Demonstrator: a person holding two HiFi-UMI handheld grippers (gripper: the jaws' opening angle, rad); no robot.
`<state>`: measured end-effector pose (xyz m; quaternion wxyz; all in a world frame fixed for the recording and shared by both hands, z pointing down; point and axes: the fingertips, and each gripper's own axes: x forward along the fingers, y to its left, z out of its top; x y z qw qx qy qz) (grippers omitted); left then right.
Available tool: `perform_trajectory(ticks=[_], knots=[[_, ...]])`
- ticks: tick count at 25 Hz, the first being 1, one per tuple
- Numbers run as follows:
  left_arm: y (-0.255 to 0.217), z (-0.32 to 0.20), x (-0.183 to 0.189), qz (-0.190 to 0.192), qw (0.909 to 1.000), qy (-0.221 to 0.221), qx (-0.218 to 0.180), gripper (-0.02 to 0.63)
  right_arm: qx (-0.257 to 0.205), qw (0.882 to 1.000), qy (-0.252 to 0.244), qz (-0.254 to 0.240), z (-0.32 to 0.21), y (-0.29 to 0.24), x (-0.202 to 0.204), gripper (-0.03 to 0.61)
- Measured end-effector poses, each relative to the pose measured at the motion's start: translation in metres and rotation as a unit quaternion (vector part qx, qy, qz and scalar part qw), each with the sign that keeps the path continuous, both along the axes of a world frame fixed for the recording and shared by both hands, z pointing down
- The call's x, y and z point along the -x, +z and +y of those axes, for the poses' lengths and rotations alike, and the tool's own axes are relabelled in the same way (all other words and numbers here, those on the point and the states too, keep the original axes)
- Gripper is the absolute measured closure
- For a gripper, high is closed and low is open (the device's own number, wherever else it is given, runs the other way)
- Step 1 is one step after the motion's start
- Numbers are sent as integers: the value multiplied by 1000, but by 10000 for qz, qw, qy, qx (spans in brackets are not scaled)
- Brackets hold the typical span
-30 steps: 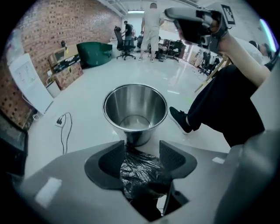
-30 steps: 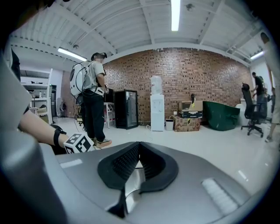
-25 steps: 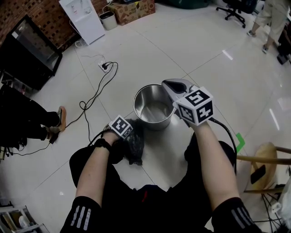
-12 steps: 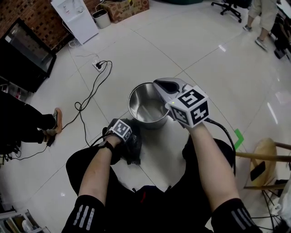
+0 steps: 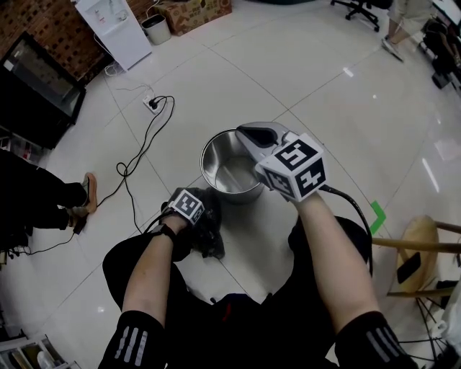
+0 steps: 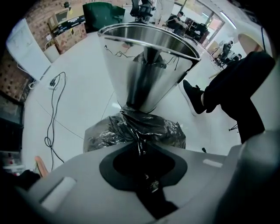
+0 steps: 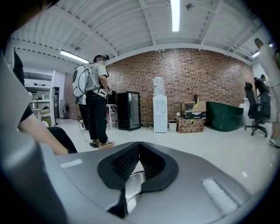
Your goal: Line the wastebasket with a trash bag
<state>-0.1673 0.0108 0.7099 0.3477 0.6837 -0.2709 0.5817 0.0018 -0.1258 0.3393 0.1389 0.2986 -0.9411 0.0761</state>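
Note:
The steel wastebasket (image 5: 229, 171) stands on the white tile floor in front of the person's knees; in the left gripper view it (image 6: 146, 65) rises just beyond the jaws. A crumpled black trash bag (image 5: 211, 232) lies on the floor against its near left side. My left gripper (image 5: 197, 220) points straight down onto the bag (image 6: 136, 131); its jaws are closing, with a fold of black plastic pinched between them. My right gripper (image 5: 253, 137) is shut on the wastebasket's near right rim, and a strip of shiny metal (image 7: 132, 181) shows between its pads.
A black cable (image 5: 148, 137) runs over the floor to a socket strip at the left. A person's shoes (image 5: 88, 193) stand at the far left, a wooden stool (image 5: 421, 245) at the right. A water dispenser (image 5: 119, 25) and a cardboard box (image 5: 196, 13) are at the back.
My left gripper has sunk onto the trash bag and its jaws have come together on the plastic. The right gripper has kept its hold on the wastebasket rim.

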Motion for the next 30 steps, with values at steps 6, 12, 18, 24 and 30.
perform_trajectory(ticks=[6,12,18,24,30], knots=[[-30,-13,10,-79,9995,123,-291,600,11,10000,-53,48,1,3,5,572],[-83,-30,11,57,9977,362,-569,607,25,10000,-38,45,0,3,7,572],[-153,-46,22,-107,9920,715,-1036,607,23,10000,-62,38,2,2,7,572],[-240,-64,28,-228,9755,897,-1997,614,-33,10000,-60,-4,3,-1,6,572],[-327,-83,-13,82,9422,1288,-3093,614,-62,9999,14,-100,-1,-6,4,572]])
